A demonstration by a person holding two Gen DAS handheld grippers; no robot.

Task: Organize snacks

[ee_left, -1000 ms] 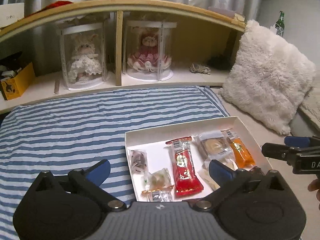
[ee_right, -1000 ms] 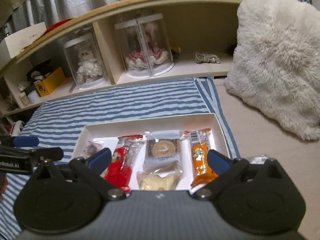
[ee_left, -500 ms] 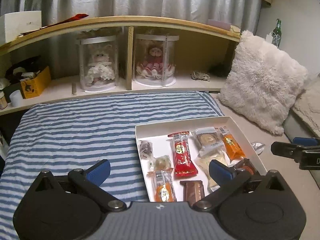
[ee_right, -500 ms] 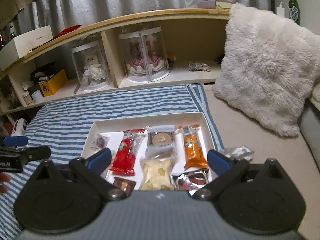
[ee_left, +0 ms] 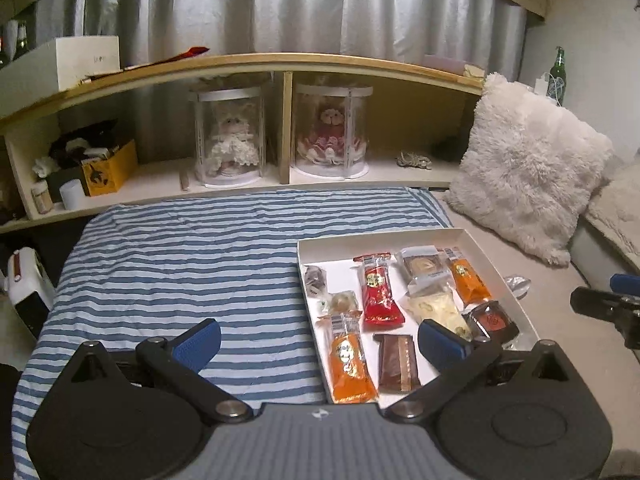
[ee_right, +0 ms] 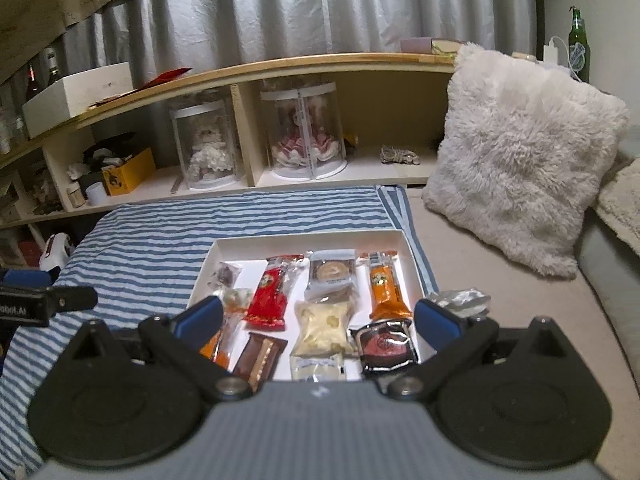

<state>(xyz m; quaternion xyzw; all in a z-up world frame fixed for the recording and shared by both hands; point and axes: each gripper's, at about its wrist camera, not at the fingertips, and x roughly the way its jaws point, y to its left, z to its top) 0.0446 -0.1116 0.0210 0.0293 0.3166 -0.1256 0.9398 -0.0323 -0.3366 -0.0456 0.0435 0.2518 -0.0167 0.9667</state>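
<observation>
Both claws are hanging empty over the bed. Left gripper (ee_left: 318, 340) is showing its blue pads spread wide apart in the lower part of its own view, nothing between them, and right gripper (ee_right: 316, 320) is standing equally wide with its blue fingertips (ee_right: 436, 320) framing the near end of the white tray (ee_right: 308, 240).

That tray is sitting at centre frame in the right wrist view, on the edge of the striped sheet (ee_left: 180, 264), and is carrying nearly all the snacks: a red packet (ee_right: 268, 296), an orange packet (ee_right: 386, 288), a round biscuit in clear wrap (ee_right: 332, 272), a pale yellow bag (ee_right: 322, 322), a dark red-and-black pouch (ee_right: 386, 346), a brown bar (ee_right: 260, 356) and a second orange packet (ee_left: 350, 358) at the lower left.

One thing is lying outside: a crumpled silver wrapper (ee_right: 460, 300), just beside the tray's right wall on the beige cover, at right of centre in the right wrist view (and near the right edge of the left wrist view). It is sitting close by the right claw's right-hand pad, its long axis running roughly left-to-right across the frame. By my judgement the right hand is the nearer one, and a short shift rightward would bring the open jaws over it, closing across its narrow front-to-back width.
</observation>
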